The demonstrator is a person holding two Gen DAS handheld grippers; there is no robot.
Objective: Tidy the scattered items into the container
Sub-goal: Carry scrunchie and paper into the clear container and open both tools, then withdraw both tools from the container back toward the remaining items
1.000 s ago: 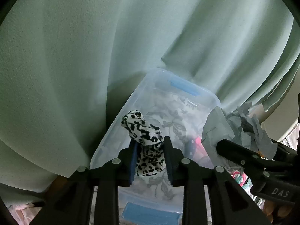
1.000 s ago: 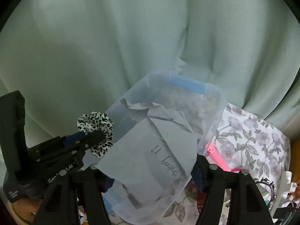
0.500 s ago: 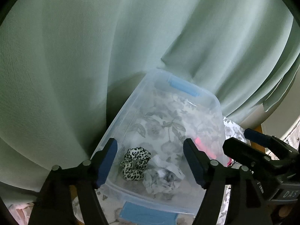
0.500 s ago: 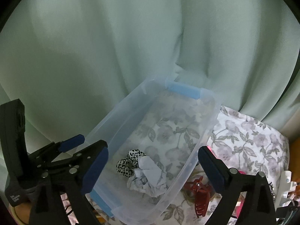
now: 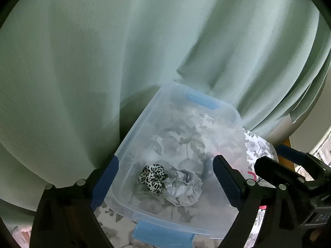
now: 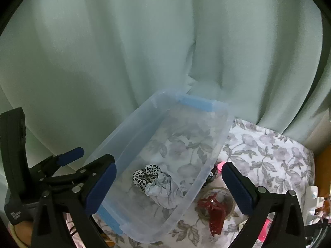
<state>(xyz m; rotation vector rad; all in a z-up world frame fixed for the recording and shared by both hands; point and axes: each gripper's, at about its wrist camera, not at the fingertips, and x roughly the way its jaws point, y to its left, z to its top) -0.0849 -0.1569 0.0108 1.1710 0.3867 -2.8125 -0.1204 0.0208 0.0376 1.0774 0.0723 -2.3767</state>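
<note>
Clear plastic, the container (image 6: 215, 144) sat on the flowered bench (image 6: 269, 150) against the curtain (image 6: 144, 41), holding the spotted scrunchie (image 6: 144, 176) and crumpled paper (image 6: 163, 194). Both left tool (image 5: 165, 183) and right tool (image 6: 168, 188) gaped wide, empty. A red claw clip (image 6: 214, 212) lay just right of the wall, likely next; room there was tight.

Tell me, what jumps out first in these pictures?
A clear plastic box with blue handles sits on a flowered cloth before a pale green curtain. Inside lie a spotted hair scrunchie and crumpled paper, touching. A red hair clip waits outside, between the right claw's open fingers.
</note>
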